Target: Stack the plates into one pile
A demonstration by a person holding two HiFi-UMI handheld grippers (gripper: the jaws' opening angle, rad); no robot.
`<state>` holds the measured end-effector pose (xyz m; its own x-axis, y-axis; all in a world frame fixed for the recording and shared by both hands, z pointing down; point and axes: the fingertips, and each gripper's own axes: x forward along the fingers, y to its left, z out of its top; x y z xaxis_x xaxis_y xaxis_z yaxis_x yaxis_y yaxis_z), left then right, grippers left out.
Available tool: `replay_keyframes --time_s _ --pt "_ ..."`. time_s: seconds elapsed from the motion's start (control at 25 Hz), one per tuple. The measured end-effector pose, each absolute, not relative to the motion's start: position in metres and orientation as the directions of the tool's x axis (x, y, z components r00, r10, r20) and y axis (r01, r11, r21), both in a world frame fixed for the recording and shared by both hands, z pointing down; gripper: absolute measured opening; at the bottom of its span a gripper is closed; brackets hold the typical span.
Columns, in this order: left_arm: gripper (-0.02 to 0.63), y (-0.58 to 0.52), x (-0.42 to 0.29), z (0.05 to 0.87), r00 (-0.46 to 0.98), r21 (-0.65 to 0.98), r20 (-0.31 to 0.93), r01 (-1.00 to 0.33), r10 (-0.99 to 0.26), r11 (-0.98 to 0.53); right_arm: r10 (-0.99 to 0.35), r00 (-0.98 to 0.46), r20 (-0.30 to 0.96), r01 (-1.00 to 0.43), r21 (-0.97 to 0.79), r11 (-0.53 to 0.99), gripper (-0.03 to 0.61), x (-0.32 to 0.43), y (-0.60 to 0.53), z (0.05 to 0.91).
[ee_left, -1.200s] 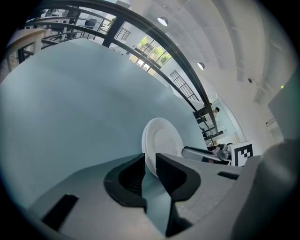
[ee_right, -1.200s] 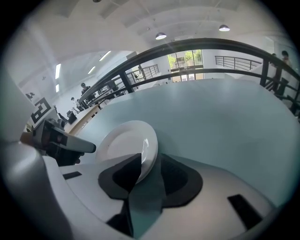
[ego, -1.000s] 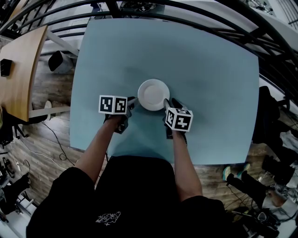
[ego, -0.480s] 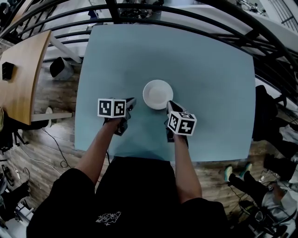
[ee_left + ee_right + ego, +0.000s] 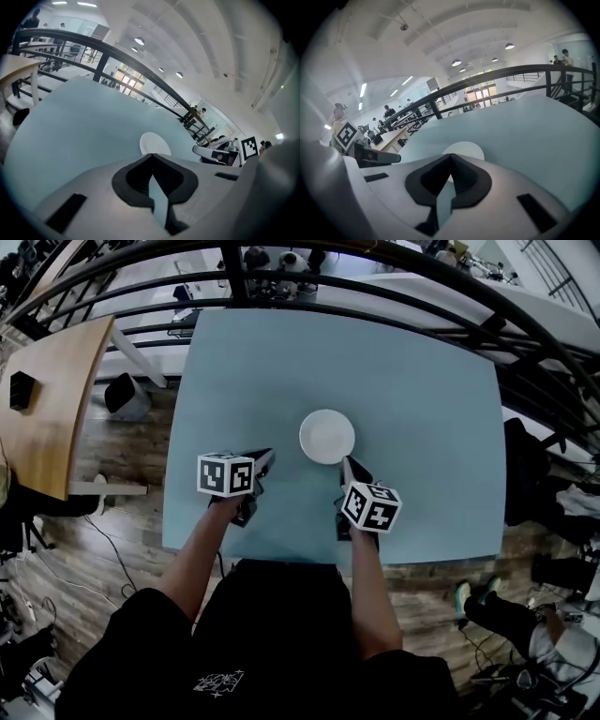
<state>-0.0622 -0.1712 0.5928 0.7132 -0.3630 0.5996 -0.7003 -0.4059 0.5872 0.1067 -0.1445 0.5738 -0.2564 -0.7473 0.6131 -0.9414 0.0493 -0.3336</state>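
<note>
Out on the big pale-blue table (image 5: pixel 422 381), the change is a retreat. The white plates (image 5: pixel 327 436) sit alone mid-top as one pile, and both grippers have pulled back from the rim they flanked a second ago. Stacking looks finished. Left gripper (image 5: pixel 263 459): tips together, empty. Right gripper (image 5: pixel 349 466): jaws just snapped closed on nothing. Bare top all round, every edge far from the pile, free room to withdraw.

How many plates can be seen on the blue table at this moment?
1: a white plate near the middle of the table. It may be a pile; any plates beneath the top one would be hidden from above.
</note>
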Motion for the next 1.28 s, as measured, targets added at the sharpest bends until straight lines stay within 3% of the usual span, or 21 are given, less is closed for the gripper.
replay_keyframes --time_s 0.48,0.68,1.28 --pt "0.009 -0.149 -0.082 0.512 0.726 0.373 0.506 -0.671 -0.465 -0.641 -0.874 -0.179 0.452 -0.954 -0.296 0.043 0.008 0.086 -0.108 0.491" --pt "0.009 -0.142 -0.087 0.467 0.767 0.312 0.392 -0.63 -0.508 -0.711 -0.911 -0.166 0.377 -0.96 -0.272 0.062 0.008 0.073 -0.094 0.455" --pt "0.009 -0.149 -0.092 0.357 0.746 0.135 0.183 -0.665 -0.641 -0.735 -0.967 -0.194 0.168 -0.973 -0.162 0.167 0.008 0.056 -0.09 0.348"
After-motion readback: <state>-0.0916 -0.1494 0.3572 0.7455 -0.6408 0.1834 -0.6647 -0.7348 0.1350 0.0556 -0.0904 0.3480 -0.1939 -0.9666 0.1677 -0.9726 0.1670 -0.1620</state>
